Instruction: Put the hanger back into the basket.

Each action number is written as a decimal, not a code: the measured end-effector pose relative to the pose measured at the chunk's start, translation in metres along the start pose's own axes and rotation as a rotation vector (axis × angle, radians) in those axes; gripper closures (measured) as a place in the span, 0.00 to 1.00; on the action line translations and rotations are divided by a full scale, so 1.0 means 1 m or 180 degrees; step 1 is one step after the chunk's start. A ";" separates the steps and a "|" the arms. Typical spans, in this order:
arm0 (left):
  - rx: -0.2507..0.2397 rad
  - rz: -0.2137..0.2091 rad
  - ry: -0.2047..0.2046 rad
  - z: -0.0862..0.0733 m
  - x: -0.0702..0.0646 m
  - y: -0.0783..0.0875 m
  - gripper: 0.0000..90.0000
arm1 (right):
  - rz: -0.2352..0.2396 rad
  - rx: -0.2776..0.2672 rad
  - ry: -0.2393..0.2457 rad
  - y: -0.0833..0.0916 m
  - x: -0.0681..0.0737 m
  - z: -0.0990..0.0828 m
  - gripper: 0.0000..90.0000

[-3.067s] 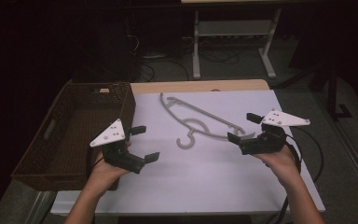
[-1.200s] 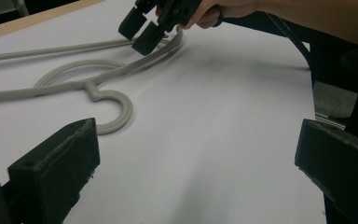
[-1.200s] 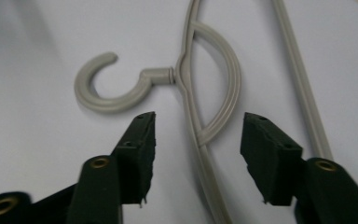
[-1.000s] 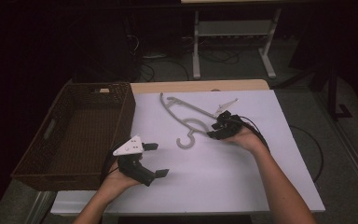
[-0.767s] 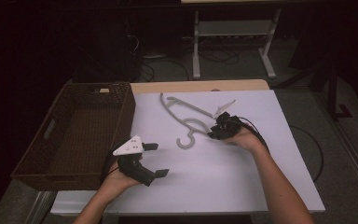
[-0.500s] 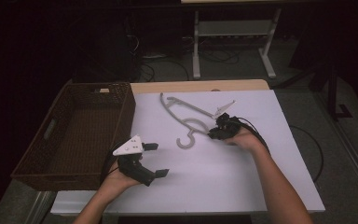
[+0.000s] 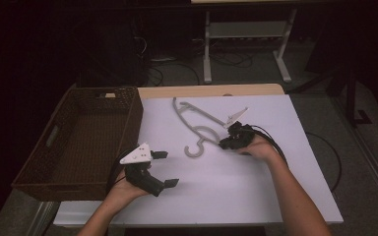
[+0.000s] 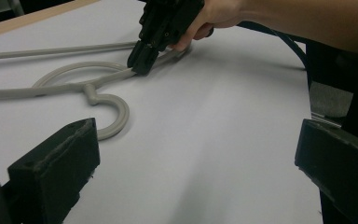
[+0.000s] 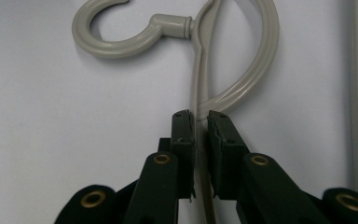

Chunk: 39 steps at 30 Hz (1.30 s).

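A grey hanger (image 7: 199, 129) lies flat on the white table (image 7: 256, 187), near the middle and a bit toward the far side. Its hook (image 7: 195, 149) points toward the near edge.

The right gripper (image 7: 225, 144) is down on the hanger, just right of the hook. Its jaws have just been closing. In the right gripper view they are almost together, with the thin grey arm of the hanger (image 9: 200, 116) squeezed between the two black pads (image 9: 182, 130). So the right gripper has hold of the hanger.

The left gripper (image 7: 163, 168) sits low over the near left part of the table, well apart from the hanger. Its jaws stand wide open, and nothing is between them. In the left gripper view the hook (image 8: 116, 112) lies on the table beyond the jaws.

A brown woven basket (image 7: 54, 167) stands at the left edge of the table, just beside the left gripper.
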State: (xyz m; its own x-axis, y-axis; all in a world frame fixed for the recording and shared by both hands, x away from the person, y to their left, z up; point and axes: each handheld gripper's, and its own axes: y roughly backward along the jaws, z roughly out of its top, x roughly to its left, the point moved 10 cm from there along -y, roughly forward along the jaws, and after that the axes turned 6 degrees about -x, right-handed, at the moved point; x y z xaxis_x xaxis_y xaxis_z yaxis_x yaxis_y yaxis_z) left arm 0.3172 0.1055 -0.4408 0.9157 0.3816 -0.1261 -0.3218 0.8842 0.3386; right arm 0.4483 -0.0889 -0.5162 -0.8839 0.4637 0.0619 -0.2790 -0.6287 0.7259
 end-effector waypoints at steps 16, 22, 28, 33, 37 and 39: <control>0.0024 -0.0006 -0.0012 -0.001 -0.001 -0.001 0.00 | 0.0056 -0.0073 0.0276 0.029 0.028 -0.007 0.90; 0.0046 -0.0018 -0.0011 -0.003 -0.002 -0.003 0.00 | 0.0145 -0.0046 0.0526 0.034 0.053 -0.012 0.90; 0.0046 -0.0019 -0.0006 -0.003 -0.002 -0.003 0.00 | 0.0259 -0.0025 0.0734 0.037 0.079 -0.017 0.90; 0.0056 -0.0024 -0.0012 -0.003 -0.003 -0.004 0.00 | 0.0411 -0.0023 0.0877 0.040 0.107 -0.025 0.90; 0.0068 -0.0029 -0.0017 -0.004 -0.003 -0.005 0.00 | 0.0478 0.0015 0.0881 0.038 0.117 -0.031 0.90; 0.0069 -0.0029 -0.0016 -0.004 -0.003 -0.005 0.00 | 0.0498 0.0040 0.0867 0.037 0.120 -0.034 0.89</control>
State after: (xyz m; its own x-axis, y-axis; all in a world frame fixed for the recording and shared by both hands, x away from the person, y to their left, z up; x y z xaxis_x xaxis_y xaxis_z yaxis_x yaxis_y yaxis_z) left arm 0.3152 0.1015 -0.4460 0.9198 0.3720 -0.1248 -0.3081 0.8816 0.3575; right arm 0.3195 -0.0775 -0.5052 -0.9842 0.1767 -0.0111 -0.1286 -0.6706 0.7306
